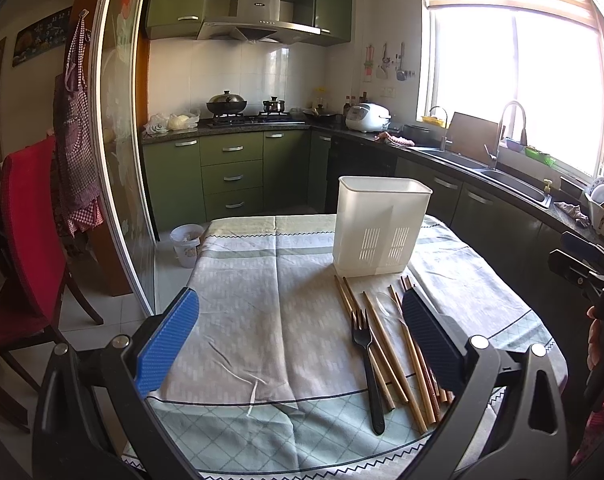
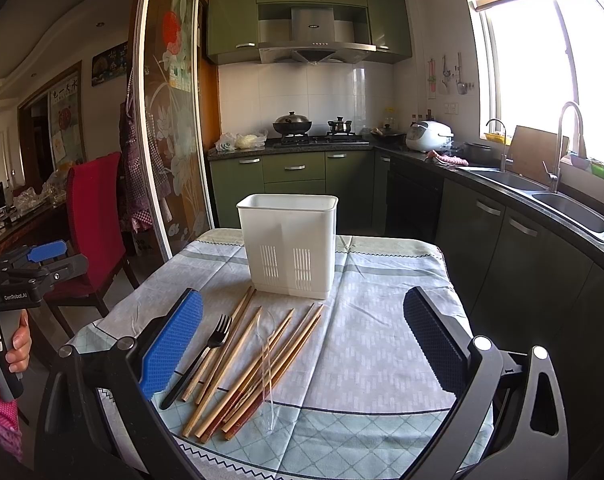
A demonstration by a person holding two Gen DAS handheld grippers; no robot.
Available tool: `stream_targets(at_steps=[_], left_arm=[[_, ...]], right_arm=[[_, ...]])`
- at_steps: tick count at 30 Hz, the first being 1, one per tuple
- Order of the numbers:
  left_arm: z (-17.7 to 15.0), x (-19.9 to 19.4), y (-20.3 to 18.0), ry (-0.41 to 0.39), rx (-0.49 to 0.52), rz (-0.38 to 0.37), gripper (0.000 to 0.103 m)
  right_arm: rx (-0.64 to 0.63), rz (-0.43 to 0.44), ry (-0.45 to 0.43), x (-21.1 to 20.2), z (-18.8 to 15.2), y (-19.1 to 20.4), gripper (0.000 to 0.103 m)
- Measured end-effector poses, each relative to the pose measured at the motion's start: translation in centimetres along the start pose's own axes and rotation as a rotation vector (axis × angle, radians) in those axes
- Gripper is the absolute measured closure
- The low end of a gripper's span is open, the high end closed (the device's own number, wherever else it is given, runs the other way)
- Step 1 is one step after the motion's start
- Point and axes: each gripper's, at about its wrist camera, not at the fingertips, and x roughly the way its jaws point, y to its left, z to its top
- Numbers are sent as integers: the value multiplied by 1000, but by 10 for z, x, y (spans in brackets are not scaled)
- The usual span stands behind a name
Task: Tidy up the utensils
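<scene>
The left hand-held gripper [image 1: 299, 340] hangs wide open above the cloth-covered table [image 1: 237, 280]. A white utensil holder [image 1: 378, 228] stands upright; a black fork [image 1: 368, 368] and wooden chopsticks [image 1: 398, 360] lie just before it.

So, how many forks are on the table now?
1. The black fork lies at the left edge of the pile of chopsticks, tines toward the white holder. Another could be hidden under the pile, but none shows.
</scene>
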Motion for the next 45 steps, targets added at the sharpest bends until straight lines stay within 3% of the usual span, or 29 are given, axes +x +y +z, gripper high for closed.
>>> stream_targets(at_steps=[25, 29, 37, 45], left_arm=[[2, 8, -3, 30, -3, -13, 6], [6, 32, -7, 138, -10, -21, 6], [6, 111, -21, 502, -92, -139, 6], [-6, 176, -43, 750, -64, -90, 6]], right_arm=[[-5, 1, 18, 6, -4, 0, 4], [-24, 5, 71, 17, -2, -4, 4], [-20, 70, 294, 66, -4, -31, 4], [46, 97, 411, 91, -7, -61, 4]])
